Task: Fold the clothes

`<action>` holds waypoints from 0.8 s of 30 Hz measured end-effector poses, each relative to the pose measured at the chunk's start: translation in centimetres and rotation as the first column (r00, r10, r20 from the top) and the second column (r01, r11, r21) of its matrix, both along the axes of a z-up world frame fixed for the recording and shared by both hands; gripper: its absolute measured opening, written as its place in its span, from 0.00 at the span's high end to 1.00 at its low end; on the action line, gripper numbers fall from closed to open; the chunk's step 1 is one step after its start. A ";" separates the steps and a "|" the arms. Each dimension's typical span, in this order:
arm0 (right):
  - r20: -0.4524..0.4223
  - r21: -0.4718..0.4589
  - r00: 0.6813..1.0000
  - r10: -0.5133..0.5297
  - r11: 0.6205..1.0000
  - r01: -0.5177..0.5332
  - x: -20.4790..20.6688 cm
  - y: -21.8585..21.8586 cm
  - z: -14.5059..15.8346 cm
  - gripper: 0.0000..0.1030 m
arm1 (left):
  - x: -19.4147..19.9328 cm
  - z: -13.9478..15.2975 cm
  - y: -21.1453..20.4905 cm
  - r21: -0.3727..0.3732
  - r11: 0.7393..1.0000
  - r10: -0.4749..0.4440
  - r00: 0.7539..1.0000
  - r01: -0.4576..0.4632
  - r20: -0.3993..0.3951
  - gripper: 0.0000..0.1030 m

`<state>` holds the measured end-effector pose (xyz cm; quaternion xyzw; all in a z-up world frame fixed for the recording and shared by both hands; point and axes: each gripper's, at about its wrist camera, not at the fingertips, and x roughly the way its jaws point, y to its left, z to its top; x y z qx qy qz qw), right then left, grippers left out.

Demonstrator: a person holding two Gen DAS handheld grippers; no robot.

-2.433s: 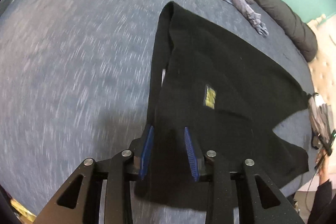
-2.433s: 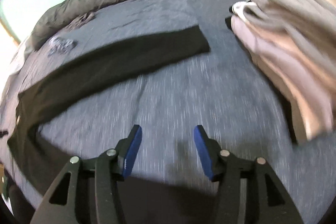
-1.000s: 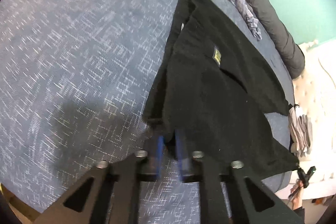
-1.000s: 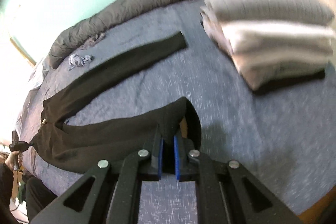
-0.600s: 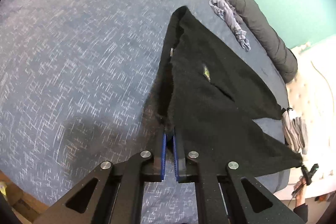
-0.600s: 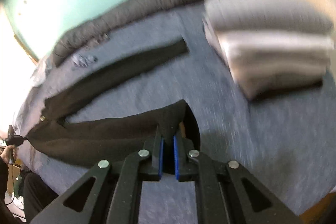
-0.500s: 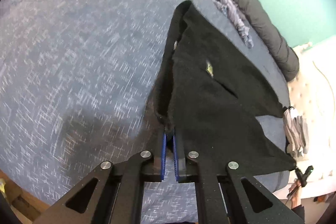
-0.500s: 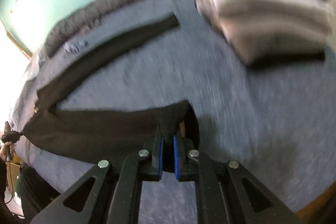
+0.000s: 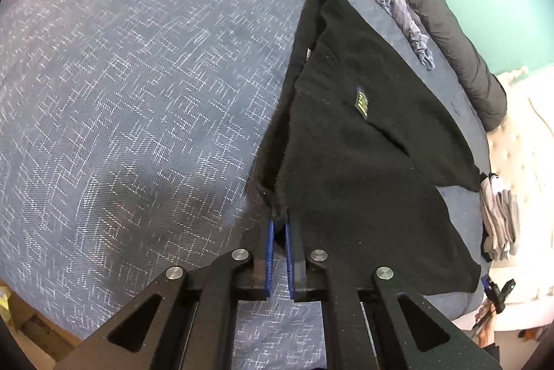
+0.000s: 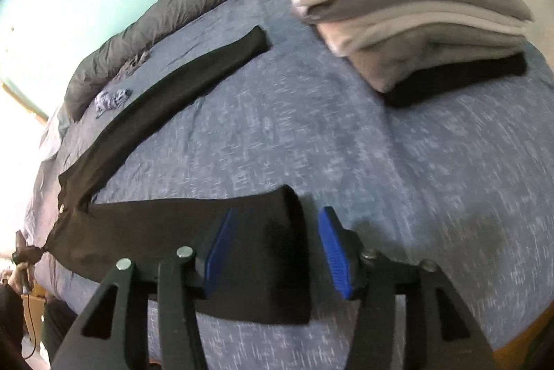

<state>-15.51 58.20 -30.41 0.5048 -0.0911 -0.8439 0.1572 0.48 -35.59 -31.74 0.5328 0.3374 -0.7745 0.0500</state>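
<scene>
A black pair of trousers (image 9: 363,162) with a small yellow label lies spread on the blue bedspread (image 9: 121,93). My left gripper (image 9: 279,224) is shut on the trousers' waist edge, which rises slightly off the bed. In the right wrist view the trousers (image 10: 180,214) stretch leftward, one leg (image 10: 194,82) angled toward the back. The near leg's hem (image 10: 287,224) lies flat between the blue pads of my right gripper (image 10: 277,221), whose jaws are opening; the pads do not press on the cloth.
A stack of folded grey, white and black clothes (image 10: 408,6) stands at the back right. A dark rolled duvet (image 10: 166,20) runs along the teal wall, with a crumpled grey garment (image 10: 112,99) beside it. A person's hand (image 10: 19,269) shows at the bed's left edge.
My right gripper sank toward the bed and its jaws parted, letting the leg hem drop flat on the bedspread. The left gripper stayed shut on the waist and kept its place.
</scene>
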 end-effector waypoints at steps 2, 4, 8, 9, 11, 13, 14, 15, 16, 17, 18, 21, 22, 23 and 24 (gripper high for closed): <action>0.025 0.041 1.000 0.018 0.999 -0.019 -0.9 -1.0 -0.7 0.50 | 0.0 -0.2 0.0 0.002 1.000 0.002 1.000 -0.002 0.003 0.94; 0.038 0.041 0.999 0.026 0.999 -0.028 -1.3 -1.4 -1.3 0.51 | 0.2 -0.3 -0.1 0.001 1.000 0.000 1.000 0.000 0.004 0.94; 0.058 0.018 0.998 0.036 0.999 -0.037 -1.9 -2.0 -1.9 0.87 | 0.1 -0.3 -0.2 -0.002 1.000 -0.004 1.000 0.004 0.006 0.94; 0.065 0.020 0.997 0.033 0.999 -0.034 -2.1 -2.0 -2.0 0.91 | 0.1 -0.3 -0.2 -0.005 1.000 -0.006 1.000 0.006 0.006 0.94; 0.047 0.008 0.999 0.016 1.000 -0.016 -2.4 -1.7 -1.8 0.93 | 0.0 -0.2 -0.2 -0.012 1.000 -0.010 1.000 0.010 0.004 0.94; 0.016 -0.005 1.000 -0.012 1.000 0.012 -2.5 -1.3 -1.1 0.94 | 0.1 -0.2 -0.3 -0.016 1.000 -0.012 1.000 0.011 -0.002 0.94; 0.001 0.006 1.000 -0.026 1.000 0.026 -2.6 -1.2 -0.9 0.94 | 0.2 -0.2 -0.3 -0.018 1.000 -0.011 1.000 0.011 -0.005 0.94; -0.014 0.016 0.999 -0.041 0.999 0.041 -2.8 -1.2 -0.7 0.94 | 0.2 -0.2 -0.3 -0.021 1.000 -0.010 1.000 0.010 -0.007 0.94; -0.028 0.028 0.998 -0.054 0.998 0.055 -2.9 -1.1 -0.5 0.94 | 0.3 -0.3 -0.3 -0.023 1.000 -0.012 1.000 0.011 -0.006 0.94; -0.040 0.048 0.997 -0.064 0.997 0.066 -3.2 -1.3 -0.5 0.94 | 0.3 -0.4 -0.3 -0.029 1.000 -0.012 1.000 0.011 -0.005 0.94; -0.044 0.053 0.996 -0.078 0.995 0.080 -3.5 -1.4 -0.6 0.94 | 0.3 -0.5 -0.3 -0.029 1.000 -0.010 1.000 0.010 -0.005 0.94; -0.011 0.087 0.992 -0.123 0.988 0.124 -4.5 -1.5 -2.0 0.94 | 0.4 -0.5 -0.3 -0.034 0.999 -0.008 1.000 0.008 -0.004 0.94; 0.000 0.102 0.991 -0.132 0.986 0.131 -4.6 -1.6 -2.5 0.94 | 0.4 -0.5 -0.3 -0.035 0.999 -0.008 1.000 0.008 -0.001 0.94; 0.012 0.116 0.990 -0.141 0.984 0.139 -4.8 -1.7 -2.9 0.94 | 0.4 -0.6 -0.4 -0.035 0.999 -0.008 1.000 0.008 0.003 0.94; 0.022 0.130 0.989 -0.148 0.981 0.144 -4.9 -1.7 -3.4 0.94 | 0.4 -0.6 -0.4 -0.035 0.999 -0.008 1.000 0.008 0.006 0.94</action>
